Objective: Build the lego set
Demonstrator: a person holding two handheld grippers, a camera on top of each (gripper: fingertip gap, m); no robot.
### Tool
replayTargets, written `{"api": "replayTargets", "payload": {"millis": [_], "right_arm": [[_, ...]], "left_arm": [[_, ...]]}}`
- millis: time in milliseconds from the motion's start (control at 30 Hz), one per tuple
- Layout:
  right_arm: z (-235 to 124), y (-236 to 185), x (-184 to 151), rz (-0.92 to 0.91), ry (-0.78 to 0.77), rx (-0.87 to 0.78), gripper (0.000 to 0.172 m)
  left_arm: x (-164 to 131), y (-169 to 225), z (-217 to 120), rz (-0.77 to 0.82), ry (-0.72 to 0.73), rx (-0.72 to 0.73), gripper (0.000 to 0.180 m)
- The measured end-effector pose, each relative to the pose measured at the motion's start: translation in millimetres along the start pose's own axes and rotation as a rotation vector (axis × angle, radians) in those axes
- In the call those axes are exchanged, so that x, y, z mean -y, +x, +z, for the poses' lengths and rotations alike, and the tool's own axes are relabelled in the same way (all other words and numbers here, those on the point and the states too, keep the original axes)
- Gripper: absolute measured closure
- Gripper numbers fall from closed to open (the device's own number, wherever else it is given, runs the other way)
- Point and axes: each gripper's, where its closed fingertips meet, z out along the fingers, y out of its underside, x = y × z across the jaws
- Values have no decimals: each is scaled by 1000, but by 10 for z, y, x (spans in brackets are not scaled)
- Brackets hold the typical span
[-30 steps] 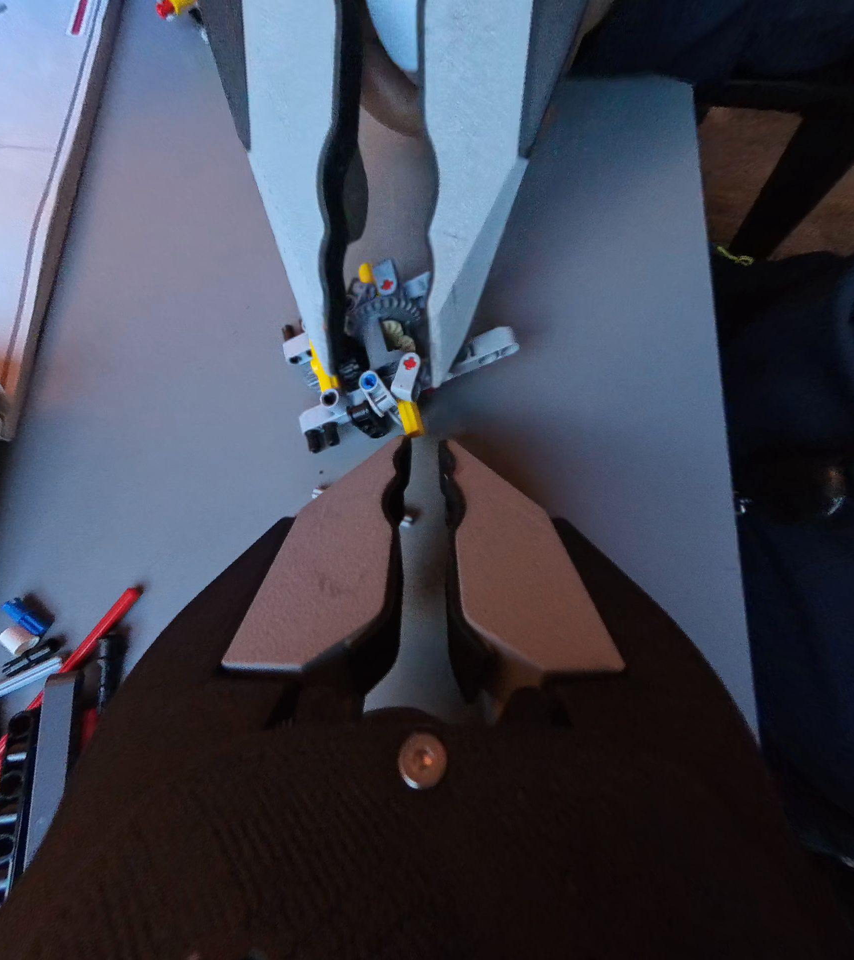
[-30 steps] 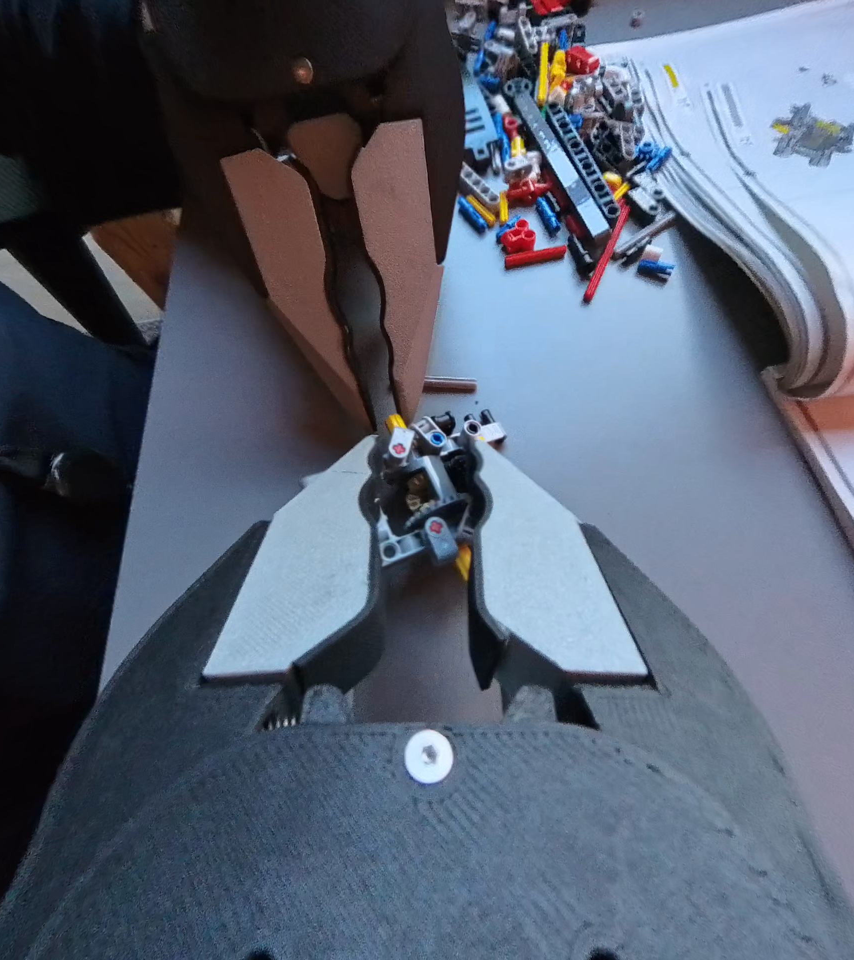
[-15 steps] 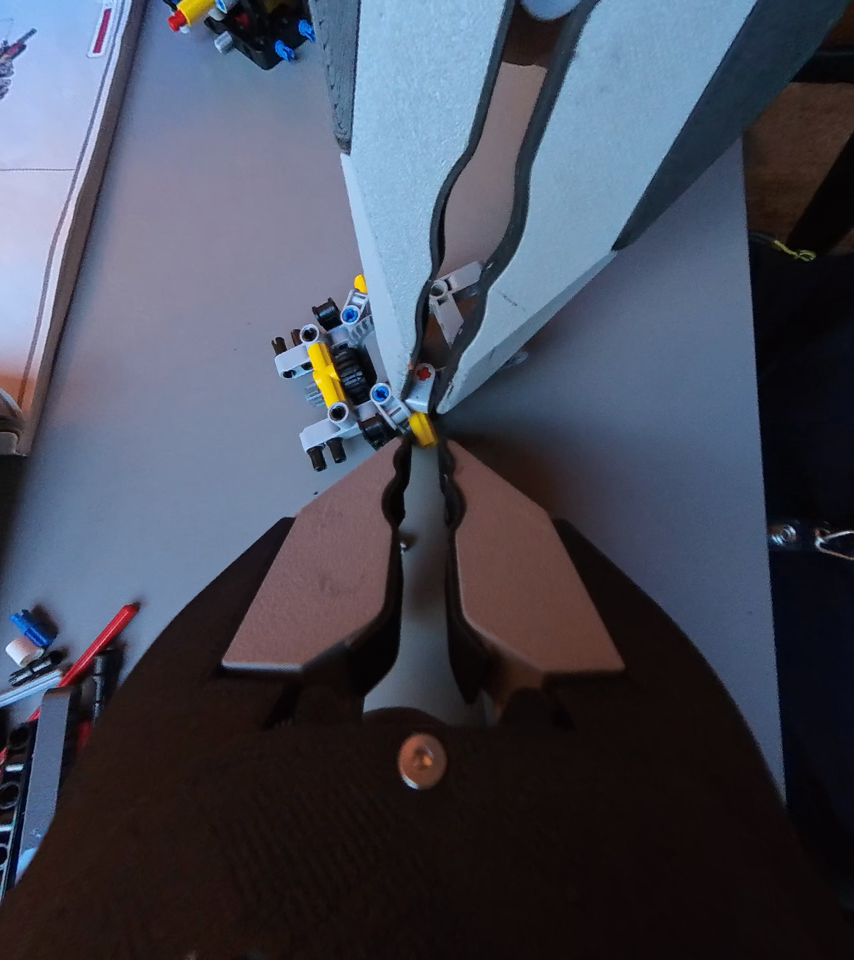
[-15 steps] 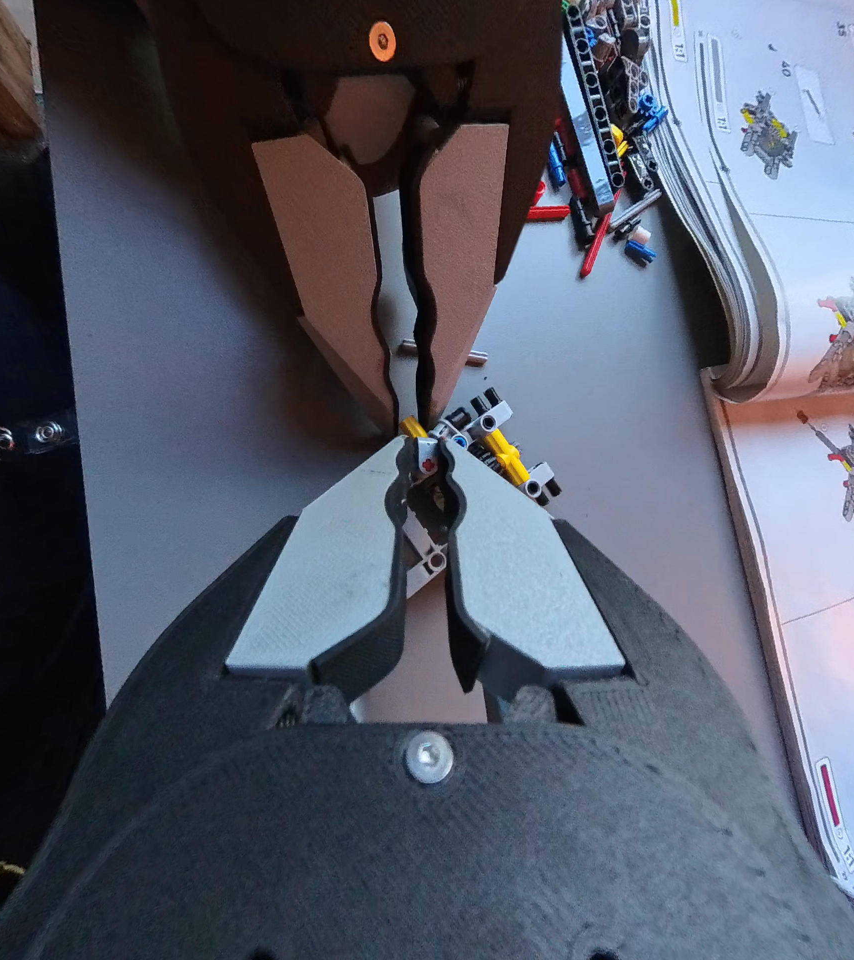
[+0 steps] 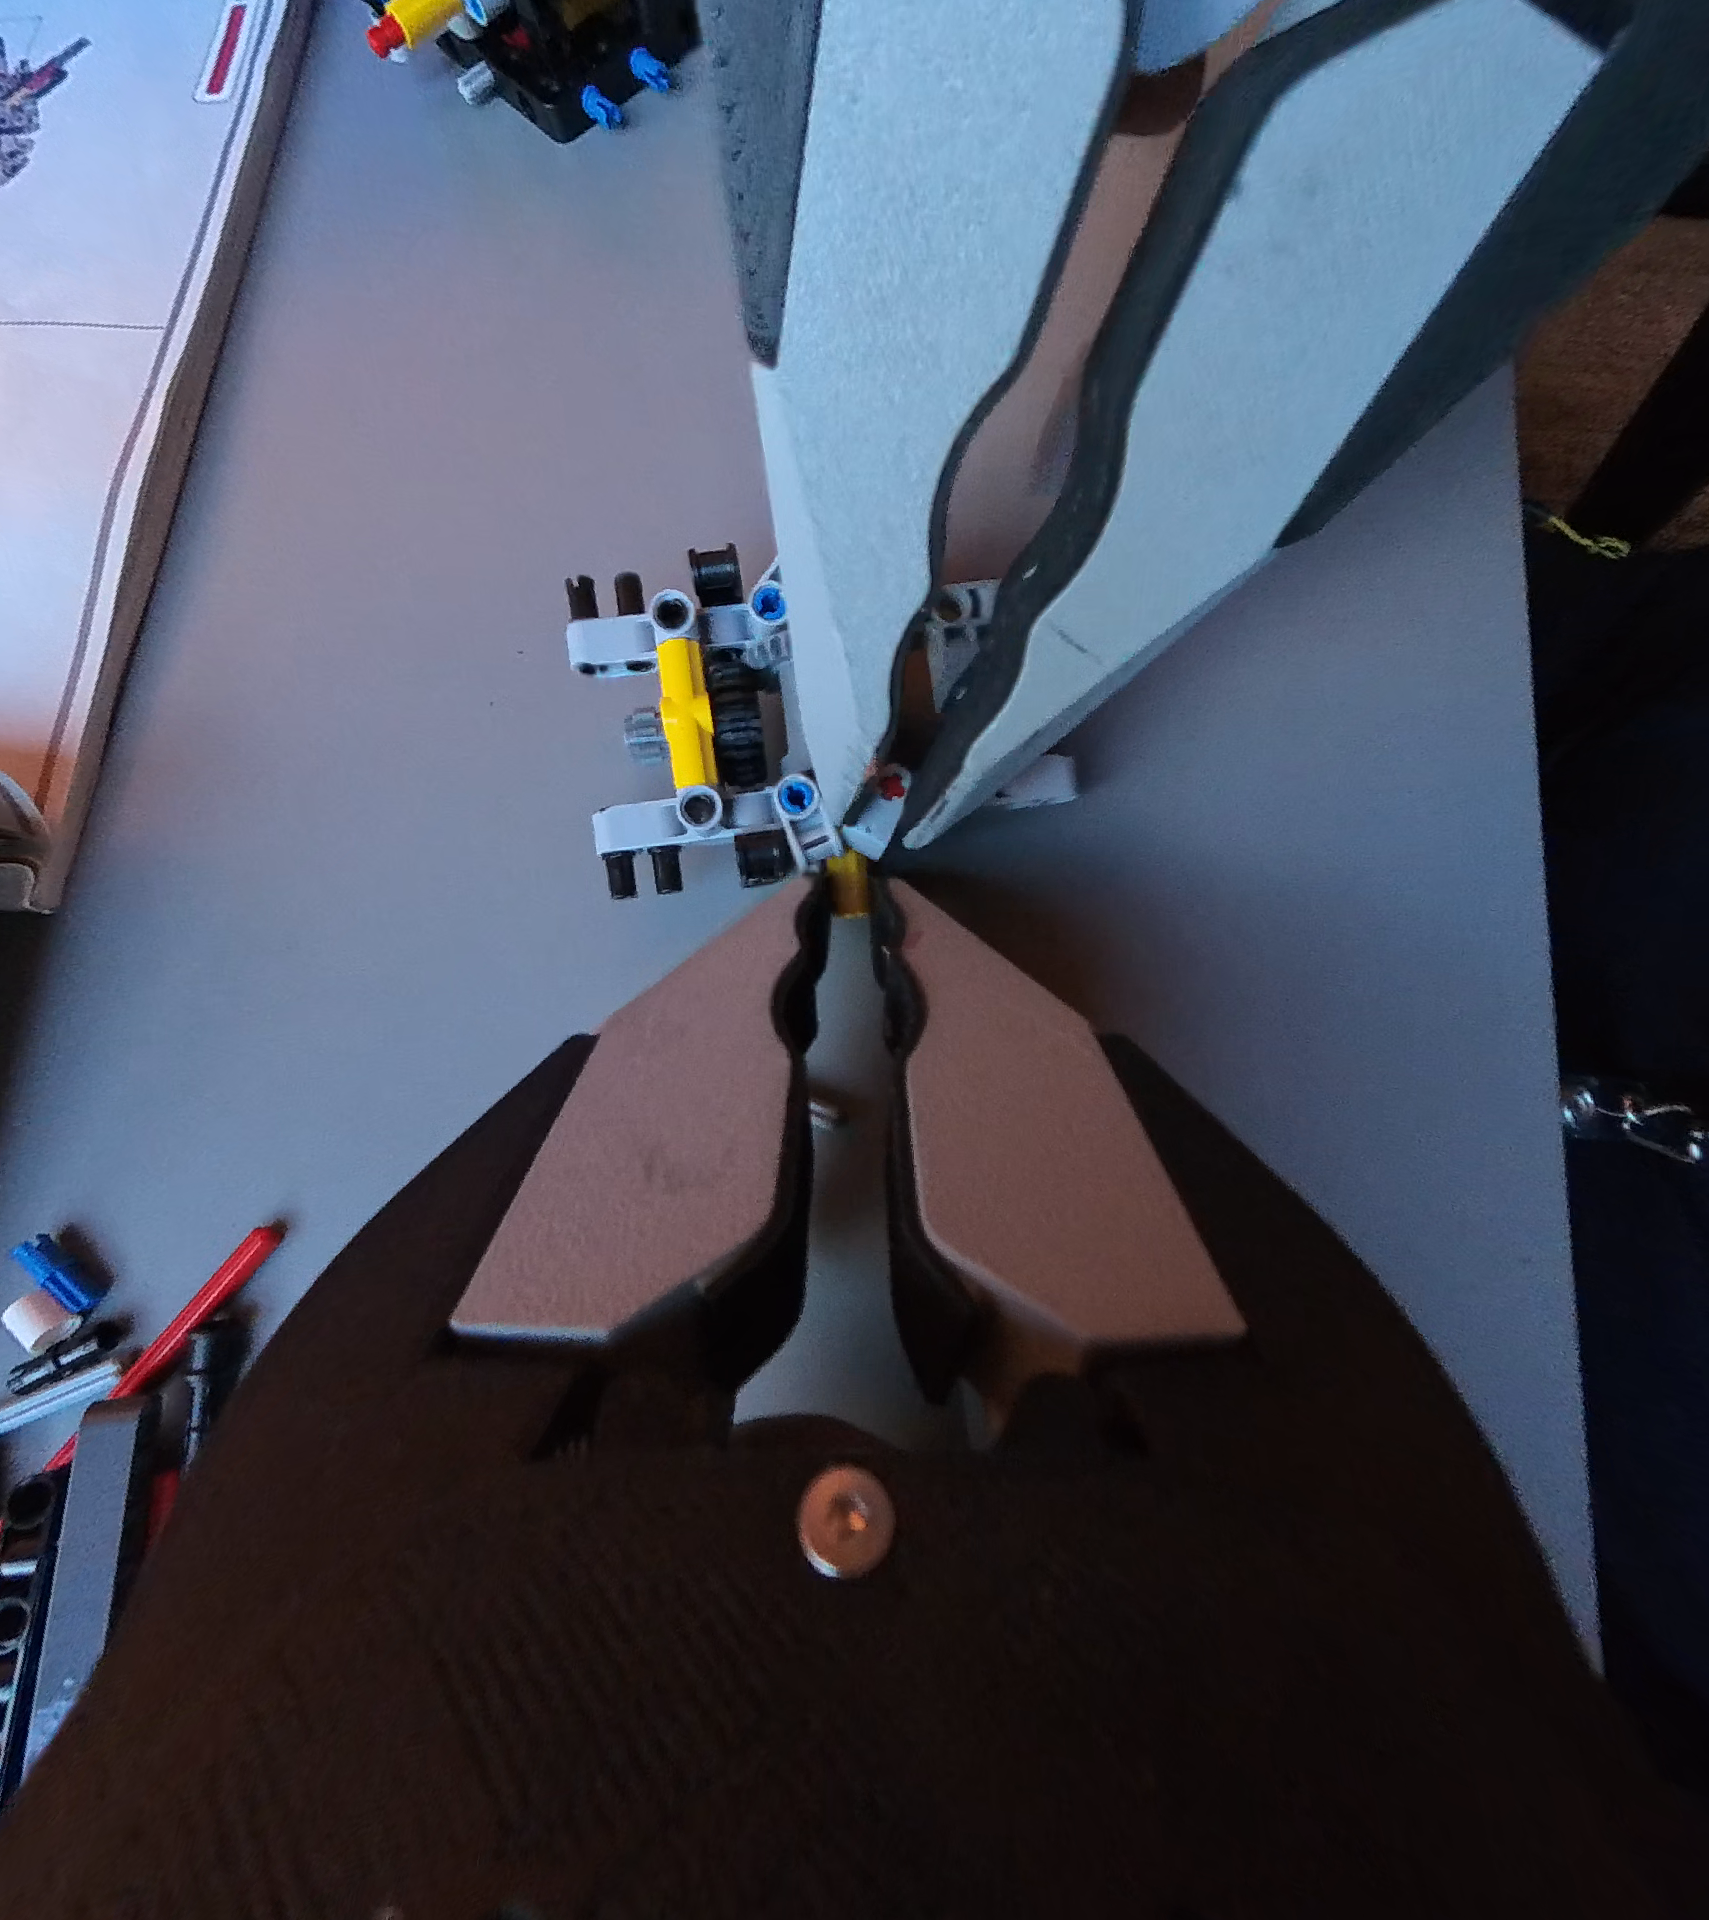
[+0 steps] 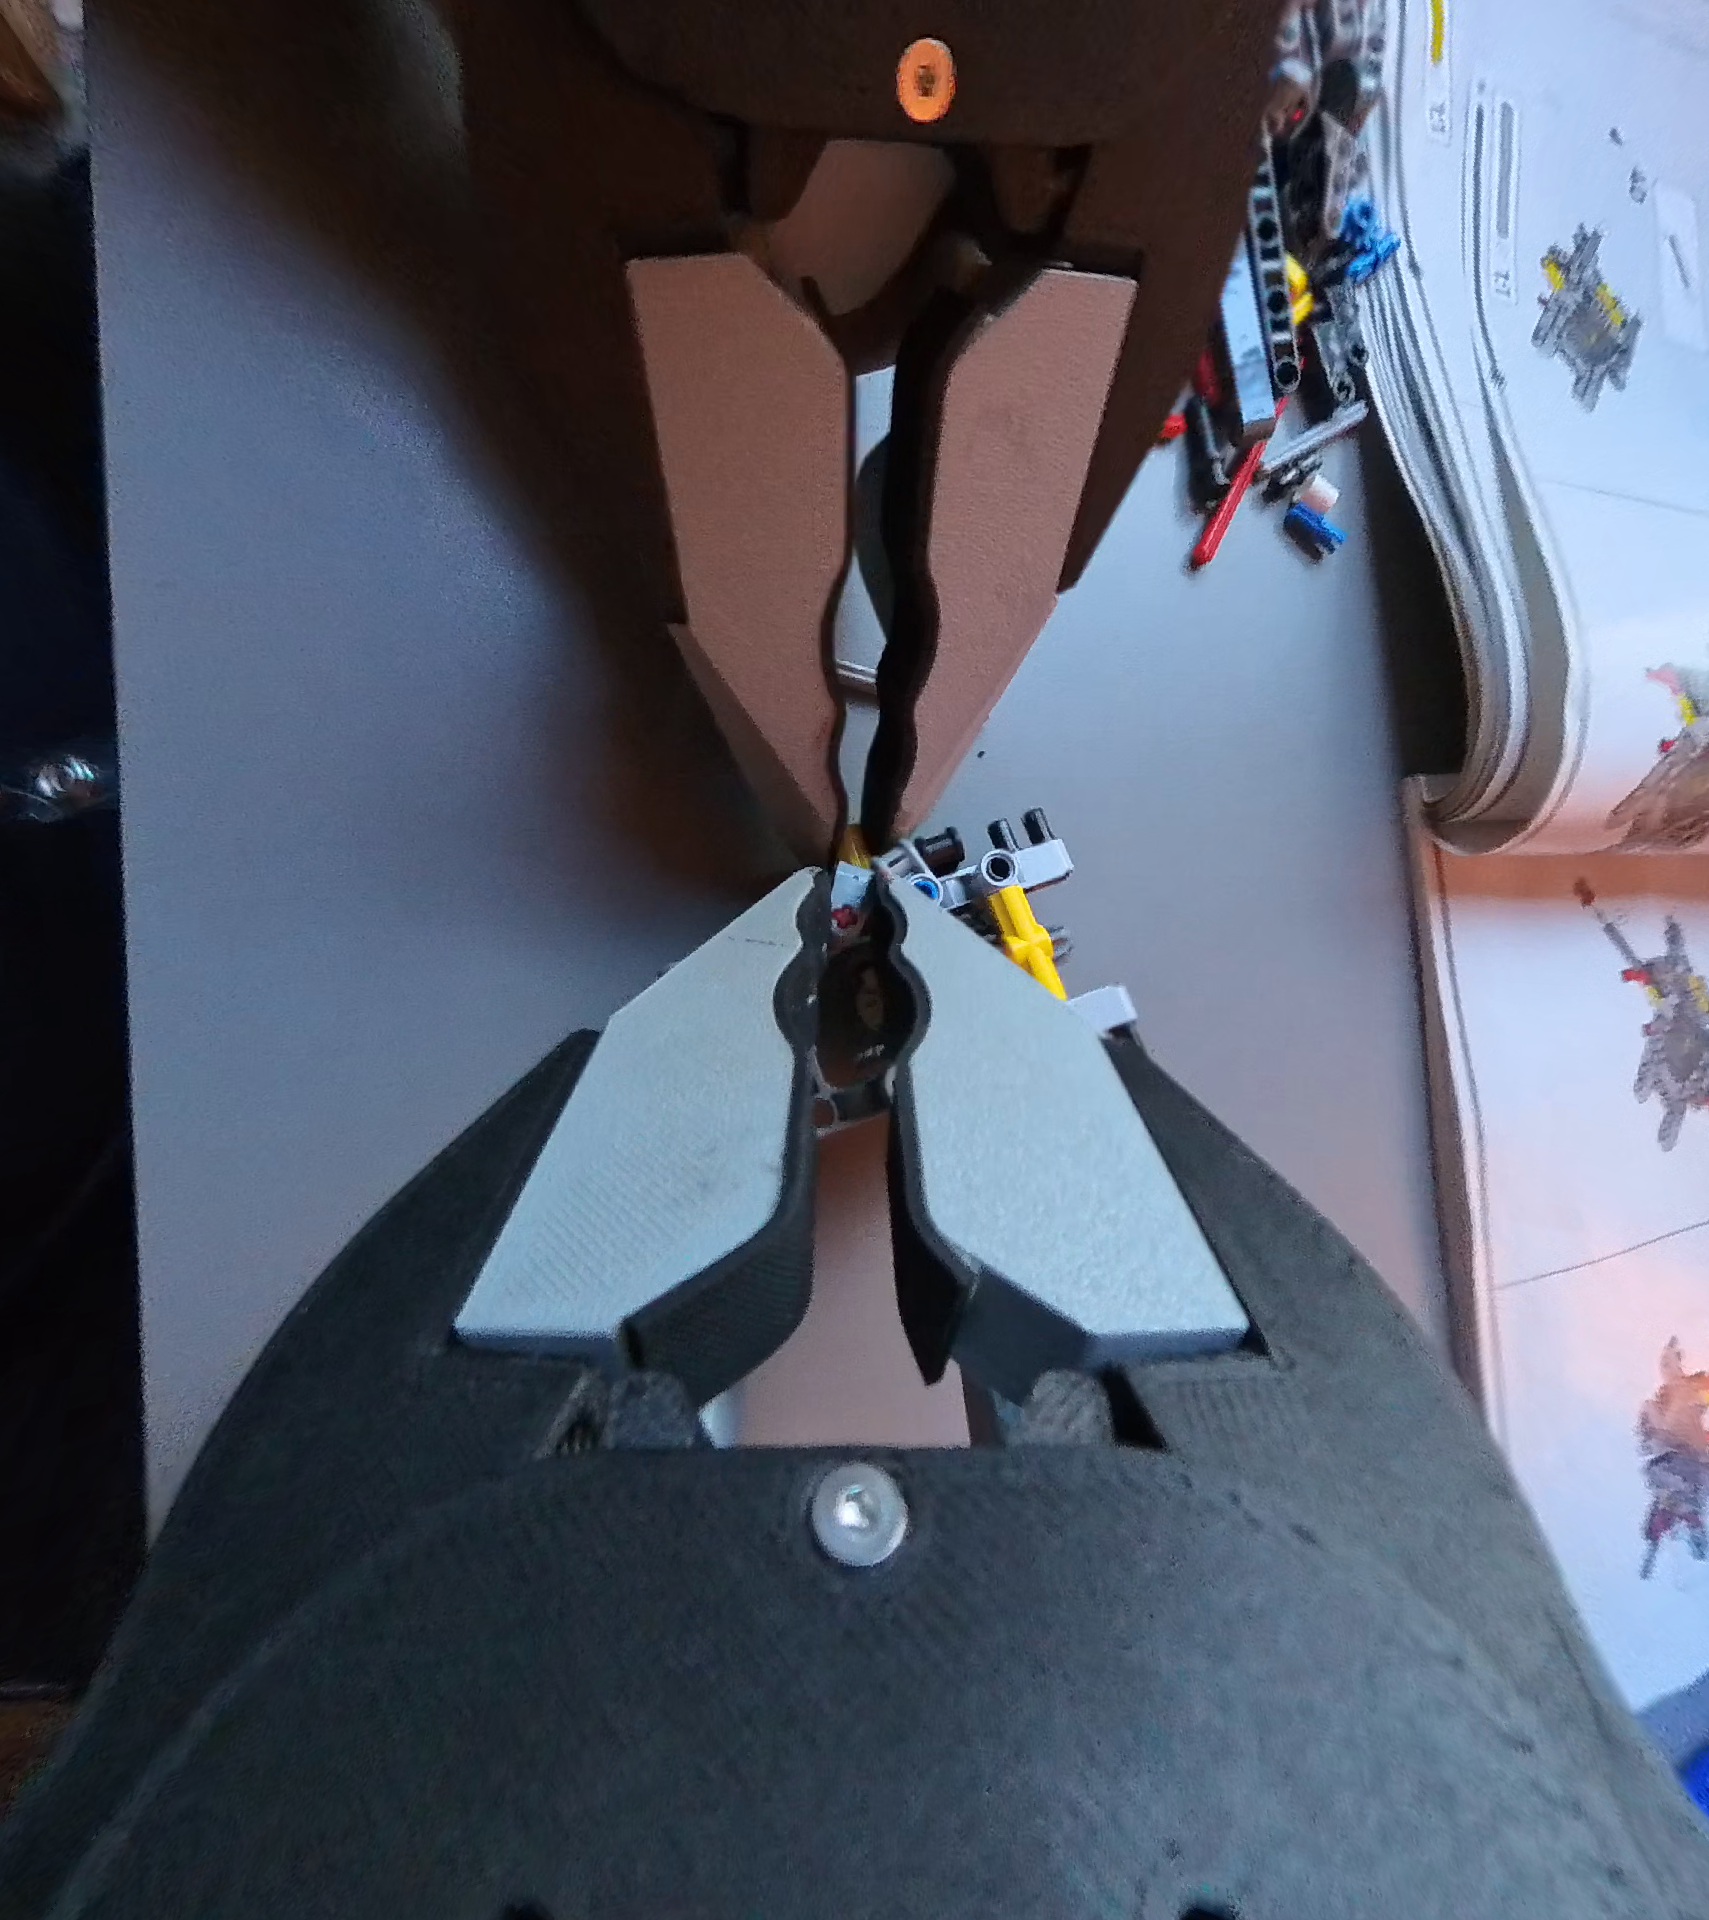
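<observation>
The left gripper [image 5: 845,899], with brown fingers, has its jaws nearly closed on a short yellow pin [image 5: 846,883] that sticks out of a small toy brick assembly [image 5: 694,727]; the black pads sit against the pin on both sides. The right gripper [image 6: 855,899], with grey fingers, comes from the opposite side, tip to tip with the left one. Its jaws are drawn in tight on a grey piece with a red dot [image 6: 845,904] at the corner of the same assembly, and more of the assembly shows in the gap farther back between its fingers, though that part is dark and hard to make out.

The assembly is grey, black and yellow with blue pegs. Most of it lies to one side of the two sets of jaws, just above the grey bench [image 5: 362,623] or resting on it; the view does not settle which.

Farther out, a heap of loose toy pieces [image 6: 1276,343] lies near an open instruction booklet [image 6: 1608,935] along the bench edge. A second, darker assembly [image 5: 559,62] stands well apart from the grippers.
</observation>
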Motion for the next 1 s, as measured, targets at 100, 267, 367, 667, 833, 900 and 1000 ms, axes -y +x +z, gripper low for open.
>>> {"api": "replayTargets", "payload": {"millis": [100,267,367,667,833,900,1000], "right_arm": [[3,-5,-4,-88,-18,-12,167],[-6,-77,1,-210,-1,141,167],[-15,-90,-2,-236,3,237,167],[-23,-104,-16,-483,-101,231,167],[-70,-45,1,-403,-126,213,158],[-103,-20,45,-339,-85,204,155],[-121,-3,68,-268,-51,189,149]], "left_arm": [[1,0,0,4,1,-7,176],[2,29,-1,18,4,-32,176],[2,41,-2,28,4,-40,176],[0,54,-4,43,7,-62,175],[1,55,-8,55,8,-56,176],[0,57,-7,57,9,-55,176],[1,57,-7,60,9,-52,176]]}}
